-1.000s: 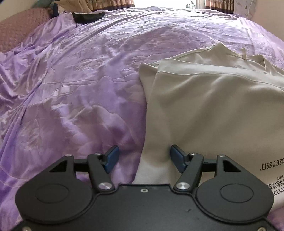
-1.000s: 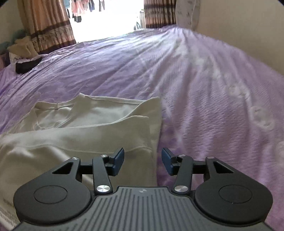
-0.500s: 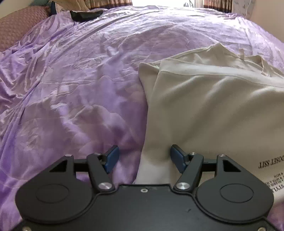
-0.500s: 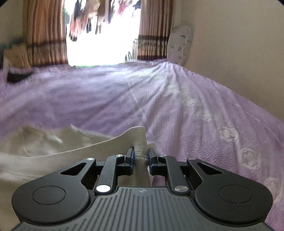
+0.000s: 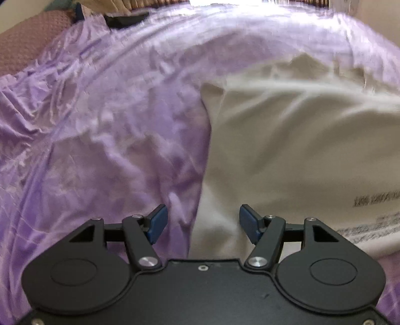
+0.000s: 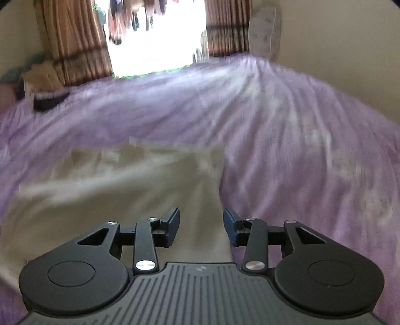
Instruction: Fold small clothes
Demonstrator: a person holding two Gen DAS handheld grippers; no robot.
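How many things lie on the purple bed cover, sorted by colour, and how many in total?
Cream: 1, the partly folded garment
Black: 1, a small dark item at the far edge of the bed cover; what it is cannot be told
Total: 2

daylight | window (image 6: 157, 37) overexposed | motion blur | fisheye edges

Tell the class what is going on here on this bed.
A person with a handheld gripper in each hand is folding a cream shirt that lies partly folded on a purple bedsheet. Both the left gripper and the right gripper are open and hold nothing. The left one is at the shirt's left edge, the right one at its right edge. The right wrist view is blurred, so that hand seems to be moving. A dark item lies at the bed's far side.
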